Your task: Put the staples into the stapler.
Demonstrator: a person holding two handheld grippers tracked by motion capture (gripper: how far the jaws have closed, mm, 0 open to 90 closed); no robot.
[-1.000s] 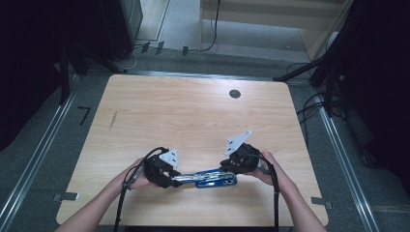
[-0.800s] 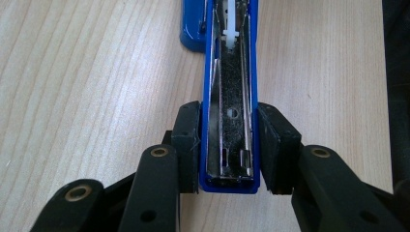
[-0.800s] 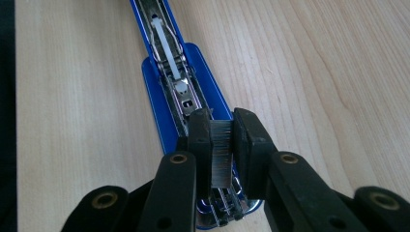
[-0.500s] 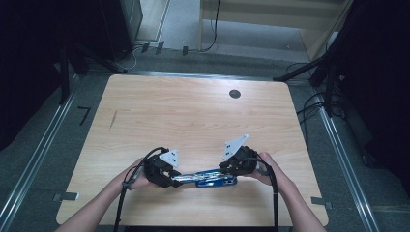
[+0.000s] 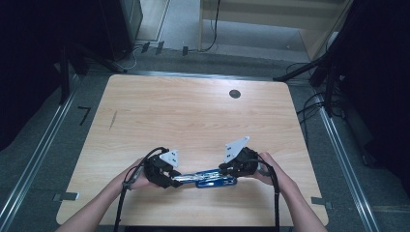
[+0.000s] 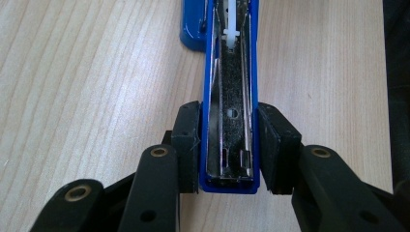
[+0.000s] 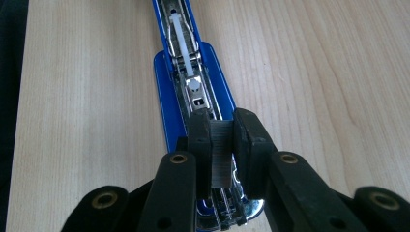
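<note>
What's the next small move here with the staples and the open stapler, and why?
Probably lower the right gripper so the staple strip it pinches drops into the stapler's open channel just beneath. The left gripper already clamps the blue stapler steady on the table.

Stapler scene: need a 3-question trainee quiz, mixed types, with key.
1. True or false: the left gripper is shut on the sides of the stapler arm, which is swung open.
2. What does the right gripper hold between its pads?
A. a pen
B. a strip of staples
C. nothing
3. Fill in: in the high view, the stapler lies near the ____ edge of the table, between the two hands.

Key: 1 true; 2 B; 3 near (the person's side, bottom of that view).
</note>
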